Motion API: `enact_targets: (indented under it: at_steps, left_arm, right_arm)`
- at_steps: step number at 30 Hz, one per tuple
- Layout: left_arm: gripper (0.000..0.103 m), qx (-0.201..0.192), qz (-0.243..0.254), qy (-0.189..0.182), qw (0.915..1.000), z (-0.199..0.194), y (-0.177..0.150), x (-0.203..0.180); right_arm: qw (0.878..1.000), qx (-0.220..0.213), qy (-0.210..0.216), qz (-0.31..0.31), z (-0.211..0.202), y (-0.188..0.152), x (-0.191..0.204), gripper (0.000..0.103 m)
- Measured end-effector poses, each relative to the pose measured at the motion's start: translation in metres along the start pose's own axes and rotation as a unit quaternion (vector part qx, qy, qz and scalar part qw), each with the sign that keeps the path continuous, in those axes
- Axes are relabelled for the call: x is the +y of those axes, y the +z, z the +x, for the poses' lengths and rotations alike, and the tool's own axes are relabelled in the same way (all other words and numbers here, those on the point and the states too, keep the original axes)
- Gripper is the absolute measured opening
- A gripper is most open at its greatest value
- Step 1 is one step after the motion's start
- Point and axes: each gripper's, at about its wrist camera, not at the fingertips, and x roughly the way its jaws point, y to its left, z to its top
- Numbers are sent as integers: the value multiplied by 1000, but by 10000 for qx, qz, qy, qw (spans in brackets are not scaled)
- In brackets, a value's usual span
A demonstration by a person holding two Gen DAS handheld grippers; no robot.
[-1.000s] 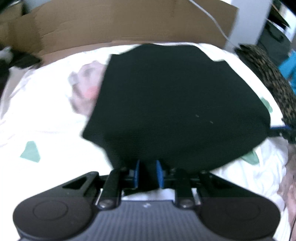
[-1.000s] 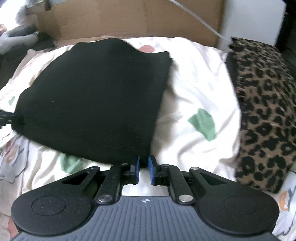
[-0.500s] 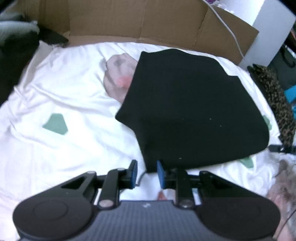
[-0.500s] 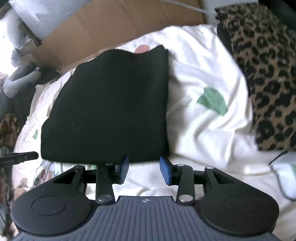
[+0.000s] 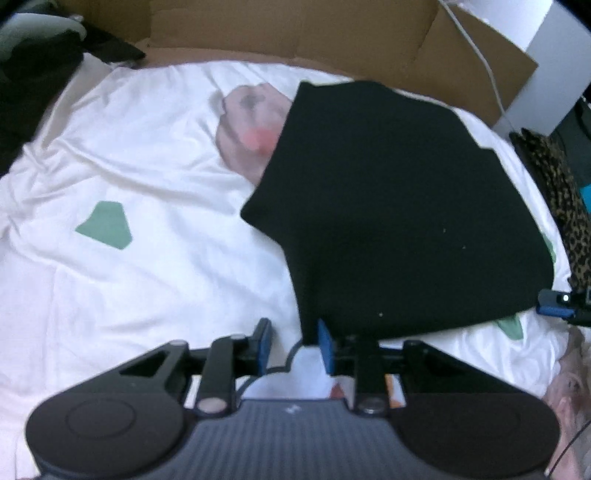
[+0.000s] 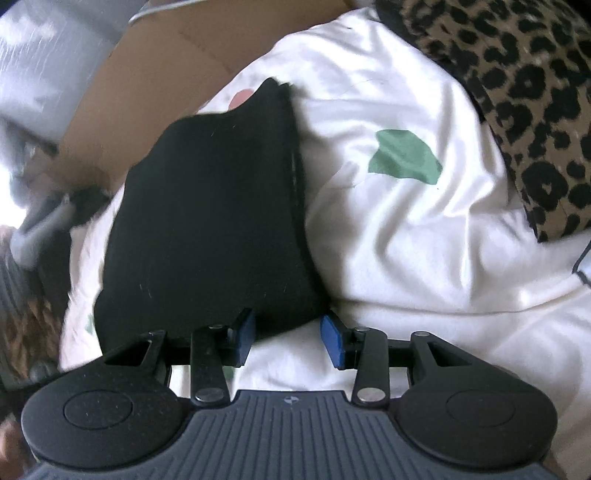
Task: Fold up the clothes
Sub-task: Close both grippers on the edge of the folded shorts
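A folded black garment lies on a white bed sheet printed with green patches; brown cardboard crosses the frame's top. The left gripper is opening, its fingers empty. The right gripper stands open beside a leopard-print cloth at upper right.

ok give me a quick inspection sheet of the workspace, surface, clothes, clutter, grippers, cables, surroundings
surface: white bedsheet with green patches, wrinkled.
job's things: black garment lies folded flat on the sheet, held by neither gripper.
clutter: leopard-print fabric at the sheet's right edge; dark items at the far left, too blurred to name.
grippers: left gripper jaws opening, only sheet between the pads, the garment's near corner beside its right pad; right gripper open, the garment's near edge just ahead of its jaws, pads not pressing on it.
cables: white cable runs across the cardboard at the back.
surroundings: brown cardboard stands behind the bed.
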Motion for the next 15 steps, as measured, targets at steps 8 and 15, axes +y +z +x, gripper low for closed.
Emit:
enact_targets:
  at_steps: [8,15]
  left_arm:
    - [33,-38,-400,-288,9988,-4,1,7]
    - [36,28,-847,-597,9946,9,3,19]
  right_arm:
    - [9979,-85,521,385,-9,7,-8,23]
    - [9932,99,917,717,5,6,-13,34]
